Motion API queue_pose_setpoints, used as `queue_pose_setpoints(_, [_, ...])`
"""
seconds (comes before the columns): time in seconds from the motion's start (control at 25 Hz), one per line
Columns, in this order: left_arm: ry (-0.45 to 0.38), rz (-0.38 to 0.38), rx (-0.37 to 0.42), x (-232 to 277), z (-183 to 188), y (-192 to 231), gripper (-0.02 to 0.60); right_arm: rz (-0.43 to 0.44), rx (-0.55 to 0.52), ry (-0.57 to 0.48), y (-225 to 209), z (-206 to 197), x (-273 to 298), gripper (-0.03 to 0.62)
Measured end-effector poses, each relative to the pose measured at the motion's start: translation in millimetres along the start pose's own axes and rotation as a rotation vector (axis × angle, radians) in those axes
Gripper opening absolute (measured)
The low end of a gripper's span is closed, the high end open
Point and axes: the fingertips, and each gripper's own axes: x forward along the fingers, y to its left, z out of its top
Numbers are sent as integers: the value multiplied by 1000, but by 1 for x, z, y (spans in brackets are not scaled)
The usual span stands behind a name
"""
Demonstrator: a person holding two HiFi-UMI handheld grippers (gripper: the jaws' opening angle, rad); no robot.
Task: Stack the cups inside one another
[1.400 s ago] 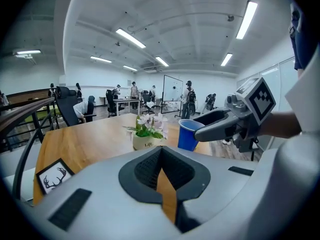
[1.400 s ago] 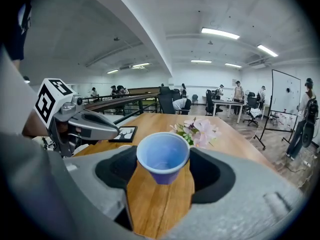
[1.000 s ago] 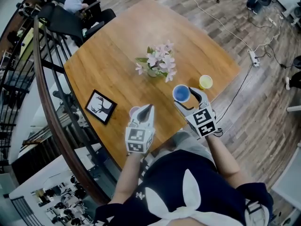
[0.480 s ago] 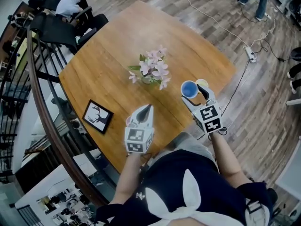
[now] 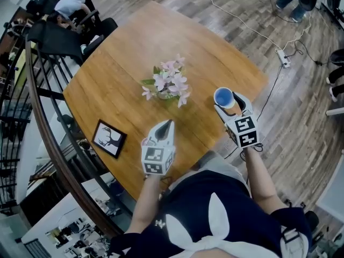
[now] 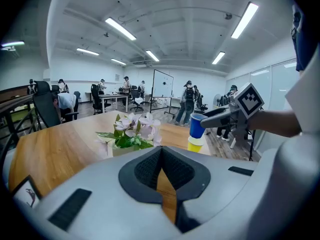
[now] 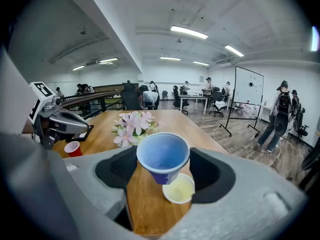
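My right gripper [image 5: 227,101] is shut on a blue cup [image 5: 223,97], holding it upright by its sides near the table's right edge. In the right gripper view the blue cup [image 7: 162,156] hangs just above a yellow cup [image 7: 178,189] that stands on the wooden table [image 5: 118,63]. The left gripper view shows the blue cup [image 6: 197,125] directly over the yellow cup [image 6: 195,144]. My left gripper [image 5: 166,126] is shut and empty near the front edge. A red cup [image 7: 73,148] stands on the table beside the left gripper [image 7: 80,126]. From the head view the yellow and red cups are hidden.
A small vase of pink flowers [image 5: 165,85] stands mid-table. A black picture frame [image 5: 109,138] lies at the front left corner. A curved railing [image 5: 48,122] runs left of the table. A power strip and cable [image 5: 282,58] lie on the floor at right.
My right gripper carried the blue cup to the right, from beside the yellow cup to over it. The left gripper shifted only slightly.
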Motion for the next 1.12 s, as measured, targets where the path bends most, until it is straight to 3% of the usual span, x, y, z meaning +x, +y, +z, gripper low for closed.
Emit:
queue_pose_setpoints(0.56, [19, -4, -11, 19, 0, 3, 15, -60, 44, 26, -39, -15, 6, 324])
queue_pose_setpoints(1.12, [22, 29, -15, 18, -6, 6, 16, -30, 65, 94, -41, -51, 25, 327])
